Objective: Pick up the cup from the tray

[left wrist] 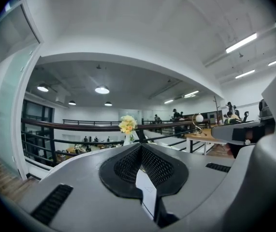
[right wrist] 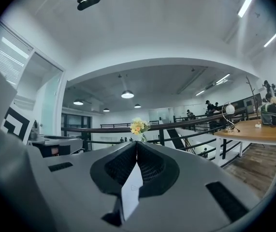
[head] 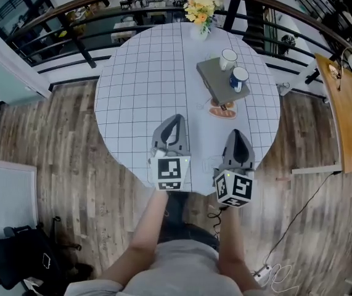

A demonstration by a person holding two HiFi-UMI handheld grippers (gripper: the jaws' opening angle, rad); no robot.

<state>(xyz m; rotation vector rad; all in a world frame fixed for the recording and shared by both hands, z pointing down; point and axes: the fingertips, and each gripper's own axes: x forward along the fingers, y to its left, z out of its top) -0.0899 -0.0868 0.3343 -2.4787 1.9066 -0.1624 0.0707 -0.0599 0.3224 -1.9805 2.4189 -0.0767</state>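
Observation:
A grey tray lies on the right side of the round white table. Two cups stand on it: a white one at its far end and a blue-and-white one nearer me. My left gripper is shut and empty over the table's near edge, well short of the tray. Beside it my right gripper is shut and empty too, below the tray. In both gripper views the jaws meet at the tips, pointing level toward the flowers; the cups are hidden there.
A vase of yellow flowers stands at the table's far edge, also seen as flowers and flowers. A small orange plate lies just below the tray. A curved railing runs behind the table. A wooden desk is at the right.

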